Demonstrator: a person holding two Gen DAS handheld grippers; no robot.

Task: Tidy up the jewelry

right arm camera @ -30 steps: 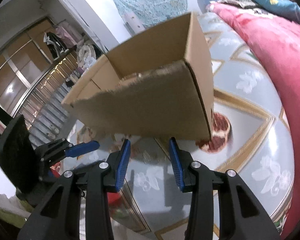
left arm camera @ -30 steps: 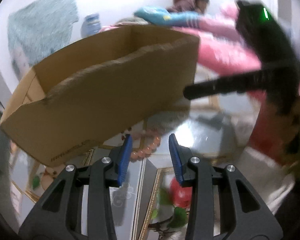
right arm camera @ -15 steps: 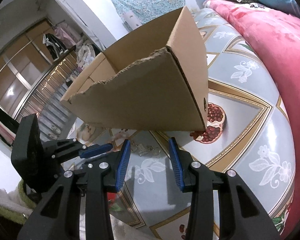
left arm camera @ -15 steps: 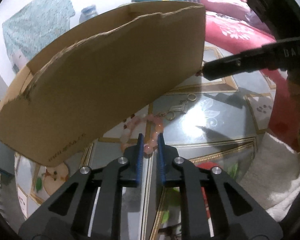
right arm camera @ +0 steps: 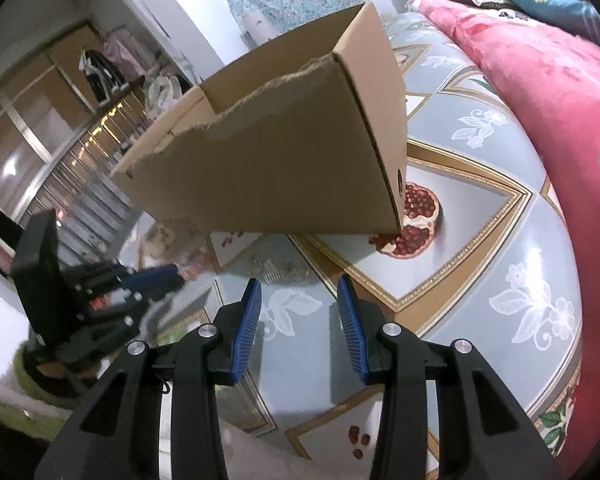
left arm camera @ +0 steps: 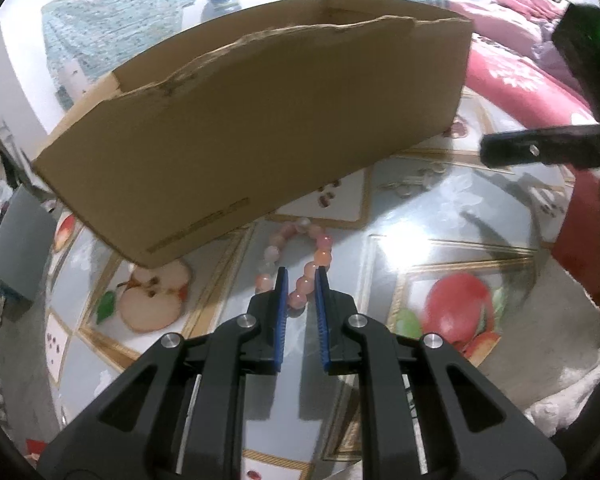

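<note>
Gripping the pink round-beaded bracelet [left arm camera: 300, 268] on the fruit-patterned tablecloth [left arm camera: 460, 264] before the torn brown cardboard box [left arm camera: 260, 128], the left gripper [left arm camera: 301, 276] pinches few beads; they could slip. The right gripper [right arm camera: 299, 312] gapes empty.

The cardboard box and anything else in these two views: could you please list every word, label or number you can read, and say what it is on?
Nothing can be read.
Box: a line of dark print runs along the lower edge of its front wall, too blurred to read.
Box end wall, right wrist view: a small round dark mark, too small to read.
Bracelet, tablecloth, left gripper and right gripper: no text visible.
</note>
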